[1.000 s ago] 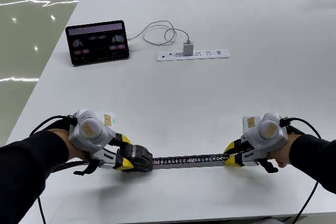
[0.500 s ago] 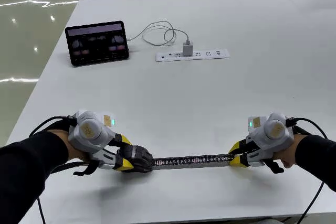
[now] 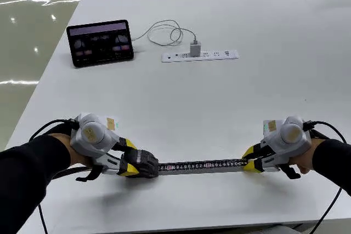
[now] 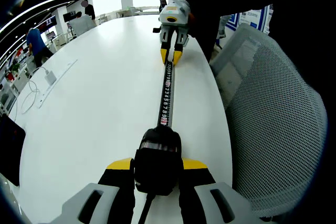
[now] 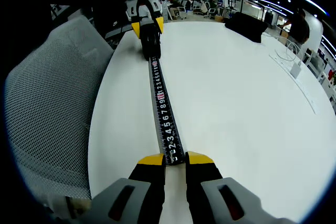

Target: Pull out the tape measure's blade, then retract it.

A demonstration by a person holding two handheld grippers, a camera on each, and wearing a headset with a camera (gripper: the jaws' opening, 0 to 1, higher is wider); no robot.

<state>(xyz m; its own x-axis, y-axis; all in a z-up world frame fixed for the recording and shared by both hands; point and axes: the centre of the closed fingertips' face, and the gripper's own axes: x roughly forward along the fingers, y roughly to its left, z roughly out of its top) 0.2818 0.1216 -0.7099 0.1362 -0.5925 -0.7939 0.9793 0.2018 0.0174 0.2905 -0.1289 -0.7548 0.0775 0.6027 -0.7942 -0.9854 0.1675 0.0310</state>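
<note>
Tape measure case (image 3: pixel 141 164): found at the near left of the table (image 3: pixel 219 97), with its body clamped between the fingers (image 4: pixel 119 166) of the left gripper (image 3: pixel 131 160).
Blade (image 3: pixel 200 165): drawn out to the right along the near edge of the table, laid flat with the printed scale up, and stretched straight from the case to the right gripper (image 3: pixel 248 161).
Right gripper fingers (image 5: pixel 152 160): closed on the blade's free end, which is pinched between the yellow tips.
Work done: the pull-out is judged to be largely or fully carried out, as a long run of scale is exposed.
Work left: retraction is judged not yet started. The blade is to be fed back into the case.
Surroundings: a tablet (image 3: pixel 100 42) and a power strip (image 3: pixel 200 56) are noted at the far side, well apart from the work.
</note>
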